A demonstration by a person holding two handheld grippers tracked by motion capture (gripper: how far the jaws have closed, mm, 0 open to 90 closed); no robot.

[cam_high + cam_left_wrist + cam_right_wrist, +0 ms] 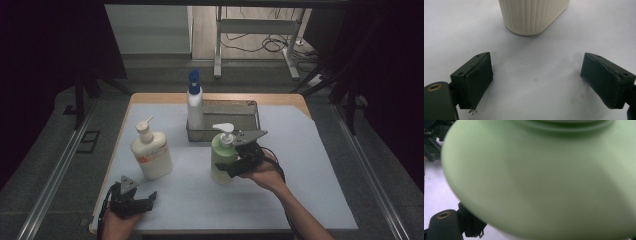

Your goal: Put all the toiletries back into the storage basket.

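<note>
Left gripper (536, 82) jaws wide apart w/ cream ribbed bottle (534, 15) ahead (nothing between).

bottle: green pump bottle (223, 159), pale green plastic body with a white pump head
pose: upright, its base on the white table cover, spout pointing toward the right
place: near the middle of the table, just in front of the metal tray's near wall, well right of the cream pump bottle
right gripper view: rounded green body (544, 180) up close and blurred, white collar at the top edge
</note>
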